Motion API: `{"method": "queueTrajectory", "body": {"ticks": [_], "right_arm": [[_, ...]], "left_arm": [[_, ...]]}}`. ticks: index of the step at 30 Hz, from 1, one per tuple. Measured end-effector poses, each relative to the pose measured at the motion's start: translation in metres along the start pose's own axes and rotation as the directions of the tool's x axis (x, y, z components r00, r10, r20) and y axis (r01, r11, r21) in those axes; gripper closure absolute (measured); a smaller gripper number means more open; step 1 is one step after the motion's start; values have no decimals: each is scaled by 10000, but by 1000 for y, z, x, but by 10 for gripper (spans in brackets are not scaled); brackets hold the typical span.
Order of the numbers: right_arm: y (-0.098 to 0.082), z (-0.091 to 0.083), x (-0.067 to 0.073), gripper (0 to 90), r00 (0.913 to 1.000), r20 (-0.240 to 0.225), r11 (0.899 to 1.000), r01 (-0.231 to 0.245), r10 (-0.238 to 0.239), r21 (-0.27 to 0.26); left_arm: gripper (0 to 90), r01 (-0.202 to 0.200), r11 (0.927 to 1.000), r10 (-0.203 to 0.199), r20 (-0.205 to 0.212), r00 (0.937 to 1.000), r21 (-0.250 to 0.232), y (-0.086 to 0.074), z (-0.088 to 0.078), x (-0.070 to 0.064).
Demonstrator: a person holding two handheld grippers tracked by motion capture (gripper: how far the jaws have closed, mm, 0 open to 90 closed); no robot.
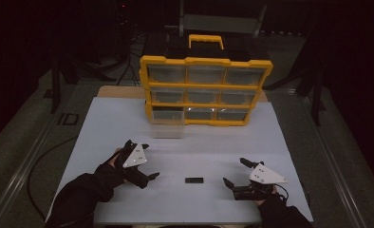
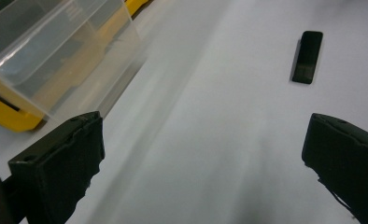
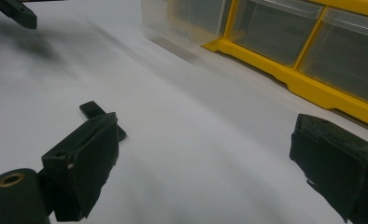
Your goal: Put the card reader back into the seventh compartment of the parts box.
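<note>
A small flat black block (image 1: 194, 180) lies on the white table (image 1: 104, 123) between my two grippers. My left gripper (image 1: 149, 161) hovers to its left, open and holding nothing. In the left gripper view the block (image 2: 307, 57) lies ahead, right of the wide gap of that gripper (image 2: 201, 154). My right gripper (image 1: 233, 171) stands open to the block's right, also holding nothing. In the right gripper view the block (image 3: 92, 109) is partly hidden behind the left jaw of that gripper (image 3: 205, 163).
A yellow organizer (image 1: 206, 90) with clear drawers stands upright at the back of the table. One clear drawer (image 1: 167, 128) is pulled out in front of its lower left corner, also seen as the drawer (image 2: 56, 56) and the drawer (image 3: 182, 18). Dark floor and cables surround the table.
</note>
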State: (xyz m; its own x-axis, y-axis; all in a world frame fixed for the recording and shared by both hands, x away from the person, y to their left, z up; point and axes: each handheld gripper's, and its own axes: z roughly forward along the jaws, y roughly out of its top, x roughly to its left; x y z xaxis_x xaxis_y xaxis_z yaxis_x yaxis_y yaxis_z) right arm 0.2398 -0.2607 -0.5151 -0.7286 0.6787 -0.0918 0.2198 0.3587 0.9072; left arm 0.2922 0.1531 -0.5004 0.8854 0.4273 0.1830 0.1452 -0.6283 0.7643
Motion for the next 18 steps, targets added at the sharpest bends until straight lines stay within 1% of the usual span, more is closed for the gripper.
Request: {"method": "queueTrajectory", "body": {"ticks": [2,3,7,8,9,10,11,12,13,18], "right_arm": [[0,-1,0,81,10000,33,10000,-44,44,12],[0,-1,0,81,10000,20,10000,-19,19,-7],[0,-1,-1,81,10000,68,10000,28,-28,-42],[0,-1,-1,81,10000,68,10000,28,-28,-42],[0,-2,0,81,10000,92,10000,35,-35,-42],[0,-2,0,81,10000,92,10000,35,-35,-42],[0,-2,0,81,10000,85,10000,8,-8,-46],[0,-2,0,81,10000,85,10000,8,-8,-46],[0,-2,0,81,10000,79,10000,-6,6,-36],[0,-3,0,81,9999,102,10000,-22,23,-28]], "left_arm": [[0,-47,10000,47,52,10000,25,2,-1,1],[0,-159,9999,159,57,9999,0,6,-3,2],[0,-288,9995,290,274,9992,-92,17,-6,4],[0,-288,9995,290,274,9992,-92,17,-6,4],[0,-352,9993,356,382,9986,-116,21,-7,4],[0,-352,9993,356,382,9986,-116,21,-7,4],[0,-416,9990,423,447,9981,-151,25,-8,5],[0,-416,9990,423,447,9981,-151,25,-8,5],[0,-427,9989,439,570,9974,-213,29,-8,6],[0,-533,9983,549,728,9958,-238,36,-9,6]]}}
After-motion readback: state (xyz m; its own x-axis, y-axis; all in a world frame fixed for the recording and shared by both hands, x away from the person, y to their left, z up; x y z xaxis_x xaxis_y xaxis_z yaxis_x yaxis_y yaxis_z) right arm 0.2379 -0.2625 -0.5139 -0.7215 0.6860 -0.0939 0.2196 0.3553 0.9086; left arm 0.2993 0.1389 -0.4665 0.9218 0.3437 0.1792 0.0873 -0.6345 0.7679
